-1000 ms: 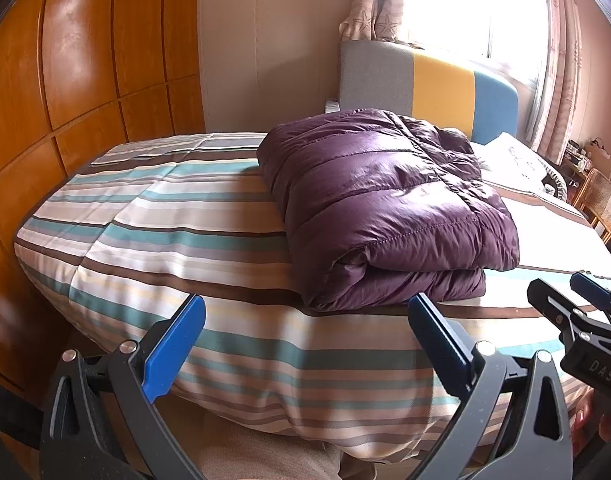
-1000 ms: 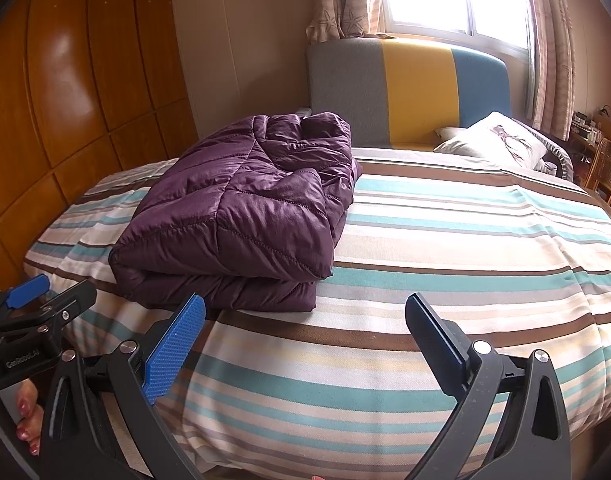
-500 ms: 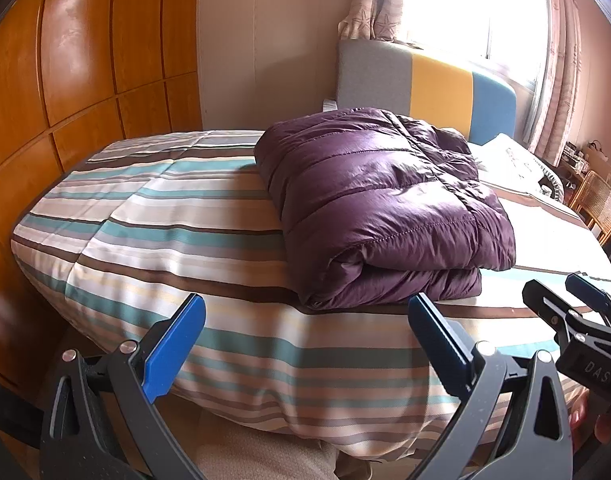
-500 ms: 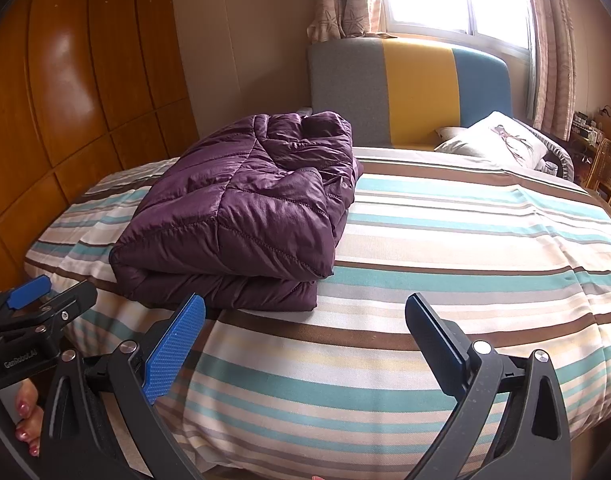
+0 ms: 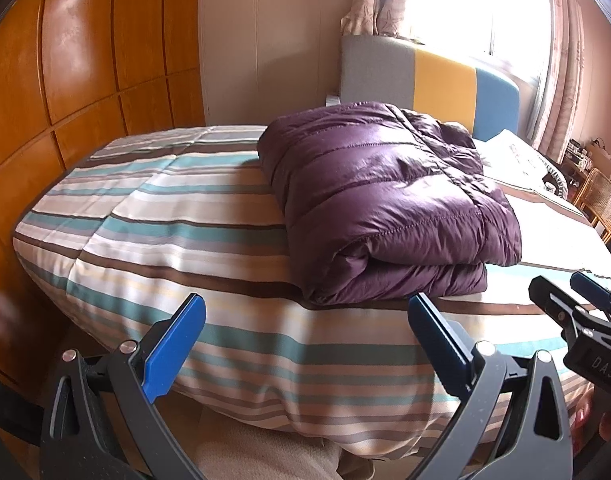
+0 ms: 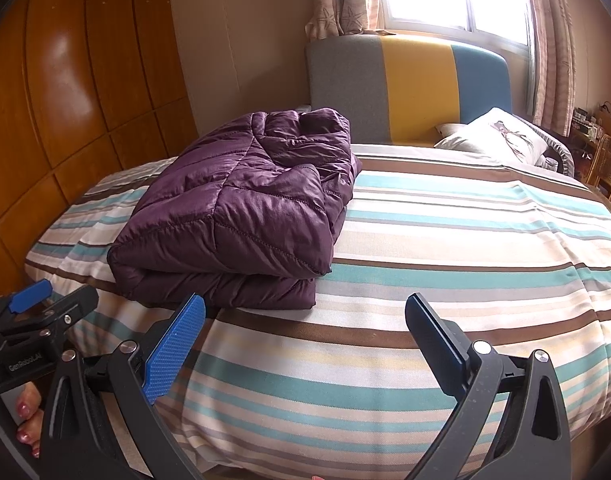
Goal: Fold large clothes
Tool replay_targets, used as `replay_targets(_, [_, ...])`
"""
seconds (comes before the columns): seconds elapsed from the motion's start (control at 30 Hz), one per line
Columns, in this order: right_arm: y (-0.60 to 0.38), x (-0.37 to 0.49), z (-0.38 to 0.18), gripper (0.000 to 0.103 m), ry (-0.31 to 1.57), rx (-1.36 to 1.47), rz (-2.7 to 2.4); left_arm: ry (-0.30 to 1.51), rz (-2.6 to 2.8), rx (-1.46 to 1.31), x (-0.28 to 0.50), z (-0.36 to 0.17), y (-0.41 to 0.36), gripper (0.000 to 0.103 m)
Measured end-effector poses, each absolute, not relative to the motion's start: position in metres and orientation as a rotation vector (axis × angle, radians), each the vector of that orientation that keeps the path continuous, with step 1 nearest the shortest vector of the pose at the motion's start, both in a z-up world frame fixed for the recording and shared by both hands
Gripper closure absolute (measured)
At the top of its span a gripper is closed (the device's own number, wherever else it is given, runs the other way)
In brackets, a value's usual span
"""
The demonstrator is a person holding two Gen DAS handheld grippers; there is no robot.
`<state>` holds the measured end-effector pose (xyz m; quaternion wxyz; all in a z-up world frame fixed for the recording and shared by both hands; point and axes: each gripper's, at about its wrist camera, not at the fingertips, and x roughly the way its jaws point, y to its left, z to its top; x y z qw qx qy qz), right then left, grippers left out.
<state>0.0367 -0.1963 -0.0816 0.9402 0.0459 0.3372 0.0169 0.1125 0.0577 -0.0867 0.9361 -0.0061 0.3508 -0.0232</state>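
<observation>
Lying folded on the striped duvet (image 6: 445, 240) near the bed's foot, toward its left side, the purple down jacket (image 5: 385, 208) had not shifted from a second earlier. The left gripper (image 5: 305, 340) had drifted slightly leftward; the right gripper (image 6: 305, 336) stayed put. Both hovered off the bed's near edge, jaws spread wide and empty, well short of the jacket. A pillow (image 6: 501, 136) rested by the gray, yellow and blue headboard (image 6: 409, 84).

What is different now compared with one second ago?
The left gripper drifted slightly left, so the folded purple jacket sits a little further right in its view. Nothing was grasped or released. Both grippers remain open; the jacket and the right gripper stayed put.
</observation>
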Motion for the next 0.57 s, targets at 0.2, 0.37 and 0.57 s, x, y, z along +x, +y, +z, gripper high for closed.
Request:
replay_targets(0.2, [-0.198, 0.038, -0.083, 0.003, 0.696, 0.102, 0.034, 0.73, -0.067, -0.015, 0.115, -0.088, 0.056, 0.002])
replay_targets(0.37, [-0.202, 0.041, -0.086, 0.003, 0.705, 0.12, 0.033, 0.749, -0.084, -0.013, 0.118, -0.09, 0.053, 0.002])
replay_targets(0.57, [-0.216, 0.048, -0.087, 0.003, 0.716, 0.146, 0.015, 0.77, -0.094, 0.007, 0.129, -0.091, 0.051, 0.002])
